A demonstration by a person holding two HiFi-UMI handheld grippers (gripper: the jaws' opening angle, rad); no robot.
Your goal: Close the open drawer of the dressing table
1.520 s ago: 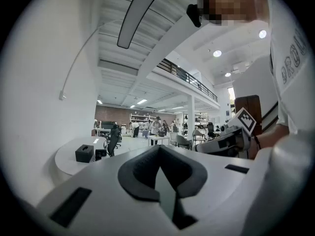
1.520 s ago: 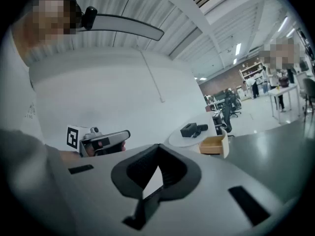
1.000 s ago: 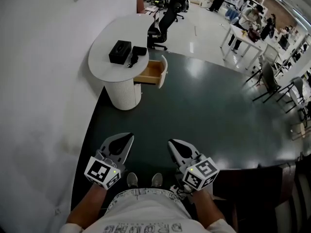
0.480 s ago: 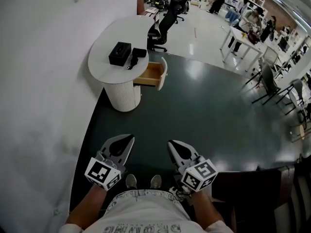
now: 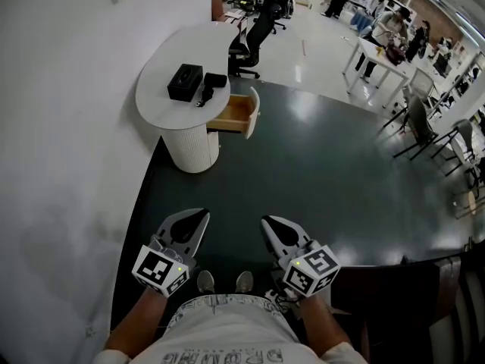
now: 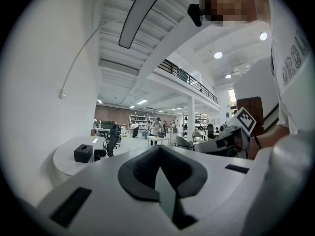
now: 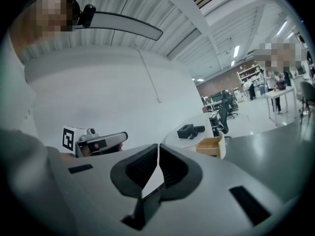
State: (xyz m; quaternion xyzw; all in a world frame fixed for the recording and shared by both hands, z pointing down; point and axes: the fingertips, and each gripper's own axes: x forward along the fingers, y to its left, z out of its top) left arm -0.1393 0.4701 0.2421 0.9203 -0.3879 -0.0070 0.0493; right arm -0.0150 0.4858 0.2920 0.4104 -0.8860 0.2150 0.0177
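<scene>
While the drawer [image 5: 236, 114] is hanging open from the dressing table [image 5: 155, 101], well ahead of both tools, the left gripper [image 5: 198, 217] is sitting clenched and empty. The right gripper [image 5: 269, 222] is opening its empty jaws, and the drawer front is facing its side.

head view looks steeply down, both gripper views level (from well back), all sharing the dressing table [image 5: 163, 106].
</scene>
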